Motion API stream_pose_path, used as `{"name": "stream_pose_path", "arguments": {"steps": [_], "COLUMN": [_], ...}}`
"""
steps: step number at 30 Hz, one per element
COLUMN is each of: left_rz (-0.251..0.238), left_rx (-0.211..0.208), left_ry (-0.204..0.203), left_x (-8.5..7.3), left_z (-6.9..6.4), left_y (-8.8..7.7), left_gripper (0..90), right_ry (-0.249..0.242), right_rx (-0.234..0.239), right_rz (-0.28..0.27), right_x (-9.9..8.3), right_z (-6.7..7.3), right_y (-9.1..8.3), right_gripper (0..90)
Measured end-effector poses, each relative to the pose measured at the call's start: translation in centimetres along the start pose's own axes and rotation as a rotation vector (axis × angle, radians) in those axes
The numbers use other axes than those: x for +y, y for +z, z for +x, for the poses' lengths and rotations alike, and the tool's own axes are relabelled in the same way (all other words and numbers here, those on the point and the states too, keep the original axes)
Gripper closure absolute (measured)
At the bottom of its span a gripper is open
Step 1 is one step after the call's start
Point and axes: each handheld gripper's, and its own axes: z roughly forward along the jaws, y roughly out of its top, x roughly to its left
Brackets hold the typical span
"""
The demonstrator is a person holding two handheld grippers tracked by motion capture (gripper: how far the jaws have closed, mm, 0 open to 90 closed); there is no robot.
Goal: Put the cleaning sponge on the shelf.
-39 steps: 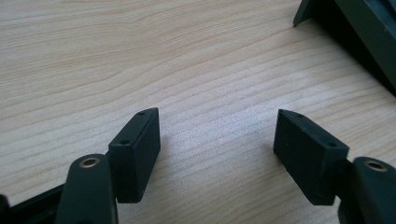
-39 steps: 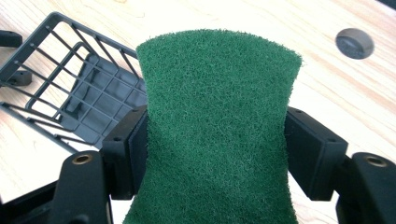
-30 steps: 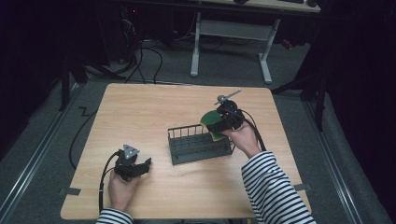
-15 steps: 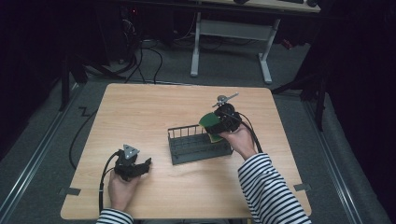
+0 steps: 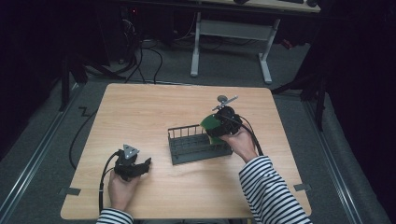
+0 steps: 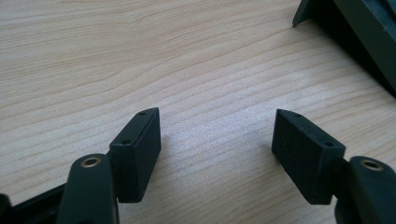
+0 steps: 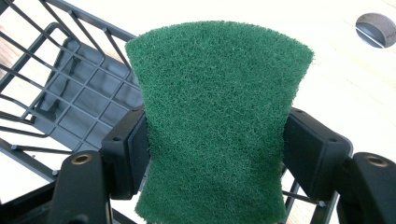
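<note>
fuzzy green scouring pad (image 7: 215,116), dark wire basket (image 7: 70,88)

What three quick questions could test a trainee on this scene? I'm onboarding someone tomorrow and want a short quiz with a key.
1. What does the right gripper hold?
2. True or false: the left gripper is closed on something.
3. Where is the held thing relative to the wire rack? A) over its right end B) flat on the table to the rack's left C) under the rack

Key:
1. A green scouring pad, pinched between the jaws.
2. False: its jaws stand wide apart over bare wood.
3. A
</note>
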Motion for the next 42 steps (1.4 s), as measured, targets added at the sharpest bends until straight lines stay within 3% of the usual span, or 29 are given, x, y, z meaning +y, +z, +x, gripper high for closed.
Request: {"name": "stream_pose_path", "arguments": {"steps": [15,30,37,42], "left_rz": [0.000,0.000,0.001,0.000], "left_rx": [0.000,0.000,-0.001,-0.001], "left_ry": [0.000,0.000,0.000,0.000], "left_x": [0.0,0.0,0.0,0.0], "left_z": [0.0,0.0,0.0,0.0], "left_y": [0.0,0.0,0.0,0.0], "left_gripper": [33.3,33.3,33.3,33.3], "right_ry": [-0.021,-0.037,-0.028,-0.025], "right_rx": [-0.011,0.026,0.033,0.018], "right_rz": [0.014,0.028,0.005,-0.041], "right_x": [-0.8,-1.1,-1.4,-1.8], "right_z": [0.3,0.4,0.3,-0.1], "right_y": [0.3,0.4,-0.2,-1.3], "right_gripper": [30.5,25.7,24.6,27.8]}}
